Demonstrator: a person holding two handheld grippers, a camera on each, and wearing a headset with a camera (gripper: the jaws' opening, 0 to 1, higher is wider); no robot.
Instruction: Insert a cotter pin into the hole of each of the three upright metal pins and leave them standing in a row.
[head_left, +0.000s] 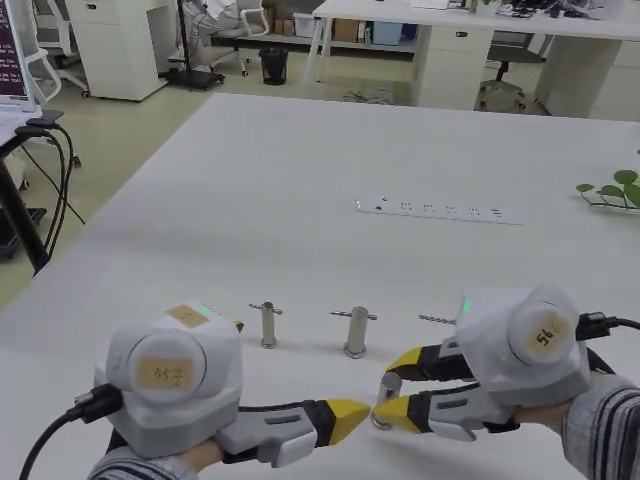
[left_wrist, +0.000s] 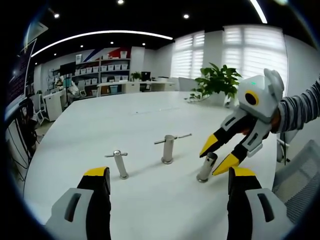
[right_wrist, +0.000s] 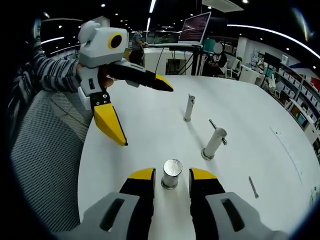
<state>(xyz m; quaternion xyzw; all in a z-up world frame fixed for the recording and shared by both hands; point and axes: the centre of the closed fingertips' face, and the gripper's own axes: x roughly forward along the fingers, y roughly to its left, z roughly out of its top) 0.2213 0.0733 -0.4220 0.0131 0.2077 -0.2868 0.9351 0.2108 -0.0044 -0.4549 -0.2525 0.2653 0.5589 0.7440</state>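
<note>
Unpinned pin: a short silver metal pin with a flat round top (right_wrist: 171, 173) is standing upright at the lower centre of the right gripper view, with nothing showing through it. In the head view it is sitting lower right of centre, below the other two.
Right gripper: the white right gripper with black, yellow-tipped jaws (head_left: 387, 392) is bracketing that pin. Its jaws are sitting partly open, with a sliver of gap on each side, so they are gripping nothing.
Row: the left metal pin (head_left: 268, 326) is carrying a thin cotter pin (head_left: 262, 308) crosswise near its top. The middle metal pin (head_left: 356, 333) is carrying a second cotter pin (head_left: 343, 315).
Loose cotter pin: a thin grey loose cotter pin (head_left: 436, 320) is lying flat, right of the row.
Left gripper: the matching left gripper (left_wrist: 169, 172) is holding its jaws wide apart on nothing.
Writing: the right tan sticker (head_left: 541, 337) is showing two handwritten digits, 95 or 56. The left tan sticker (head_left: 163, 374) is too blurred to read.
Surroundings: the white table (head_left: 300, 180) is bearing a long white power strip (head_left: 440, 210), well apart, upper right of centre. A green leafy plant (head_left: 612, 190) is showing at the right edge.
</note>
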